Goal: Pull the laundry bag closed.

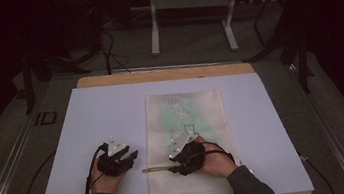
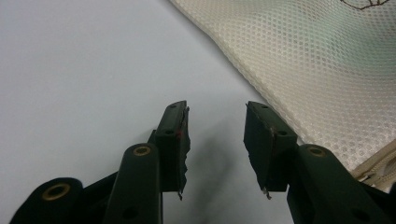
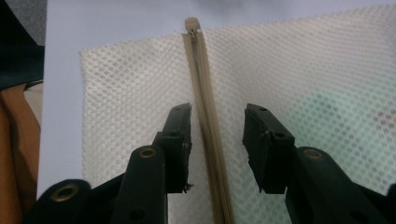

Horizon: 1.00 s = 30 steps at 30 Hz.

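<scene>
Right gripper [image 3: 217, 140]: jaws spread and empty, one each side of the zipper [image 3: 208, 140], hanging just over the bag [image 3: 303, 70].
Left gripper [image 2: 217, 140]: released, nothing between the jaws, over the bare mat [image 2: 84, 70] just beside the bag's edge [image 2: 299, 60].
Bag position: flat on the mat in the high view [image 1: 186, 125], long side running away from the person, zipper line near the close end under the right gripper [image 1: 184, 161]; left gripper [image 1: 117, 159] off its left edge.
Step in hand: as I judge it, taking hold of the zipper line to work it along; the pull tab [image 3: 190, 23] sits at the far end of the track, at the bag's edge.
Doing it well: keep the track centred between the jaws, lower until the pads meet the tape, close on the zipper and not on loose mesh; move up to the tab if a slide is meant; let the left gripper pin the near corner so the bag does not drag.
Risk: thin mesh may bunch or lift with the pull.
Bag material: cream open mesh, fine honeycomb weave, limp, see-through; green shape inside shows faintly.
Zipper: beige tape, narrow, straight, closed as far as I can tell.
Mat: pale, smooth, matte sheet on a wooden table [image 1: 167, 73].
Jaws: black, flat-faced blocks with worn edges.
</scene>
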Available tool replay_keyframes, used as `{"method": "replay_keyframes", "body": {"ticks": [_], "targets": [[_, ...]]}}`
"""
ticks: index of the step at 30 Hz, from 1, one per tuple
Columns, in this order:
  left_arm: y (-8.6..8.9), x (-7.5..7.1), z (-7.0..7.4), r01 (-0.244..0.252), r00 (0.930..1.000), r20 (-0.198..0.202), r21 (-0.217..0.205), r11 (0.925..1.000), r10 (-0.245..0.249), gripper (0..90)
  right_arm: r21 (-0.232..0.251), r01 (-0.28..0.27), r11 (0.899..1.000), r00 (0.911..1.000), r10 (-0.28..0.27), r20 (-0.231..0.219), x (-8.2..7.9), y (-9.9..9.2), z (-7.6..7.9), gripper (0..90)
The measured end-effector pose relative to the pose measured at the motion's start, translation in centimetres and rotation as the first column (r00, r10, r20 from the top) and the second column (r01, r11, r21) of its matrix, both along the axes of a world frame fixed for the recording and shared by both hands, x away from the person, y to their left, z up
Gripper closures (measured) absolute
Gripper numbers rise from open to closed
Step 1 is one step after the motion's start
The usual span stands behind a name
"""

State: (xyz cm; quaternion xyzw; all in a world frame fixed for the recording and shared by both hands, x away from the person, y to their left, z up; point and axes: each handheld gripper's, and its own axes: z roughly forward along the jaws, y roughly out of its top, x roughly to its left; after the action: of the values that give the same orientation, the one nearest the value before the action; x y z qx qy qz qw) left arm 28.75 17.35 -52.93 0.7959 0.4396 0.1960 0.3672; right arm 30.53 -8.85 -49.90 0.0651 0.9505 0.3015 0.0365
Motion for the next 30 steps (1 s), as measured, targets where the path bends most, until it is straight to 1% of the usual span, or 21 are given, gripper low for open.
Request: {"method": "replay_keyframes", "body": {"ticks": [14, 17, 27, 30], "targets": [[0.1, 0.0, 0.0, -0.002, 1.0, 0.0, -0.004, 1.0, 0.002, 59.2, -0.019, -0.05, 0.999, 0.9987, 0.05, 0.008, 0.1, 2.1, 0.5, 64.9], [0.1, 0.0, 0.0, -0.003, 1.0, 0.0, -0.005, 1.0, 0.003, 59.2, -0.036, -0.068, 0.997, 0.9976, 0.068, 0.008, 0.2, 2.8, 0.5, 66.0], [0.2, 0.0, 0.1, -0.007, 1.0, 0.001, -0.011, 0.9999, 0.007, 59.3, -0.065, -0.092, 0.994, 0.9957, 0.093, 0.007, 0.5, 4.5, 0.4, 67.5], [0.2, 0.0, 0.1, -0.004, 1.0, 0.001, -0.009, 1.0, 0.004, 59.3, -0.066, -0.095, 0.993, 0.9953, 0.096, 0.007, 0.6, 5.0, 0.4, 68.6]]}}
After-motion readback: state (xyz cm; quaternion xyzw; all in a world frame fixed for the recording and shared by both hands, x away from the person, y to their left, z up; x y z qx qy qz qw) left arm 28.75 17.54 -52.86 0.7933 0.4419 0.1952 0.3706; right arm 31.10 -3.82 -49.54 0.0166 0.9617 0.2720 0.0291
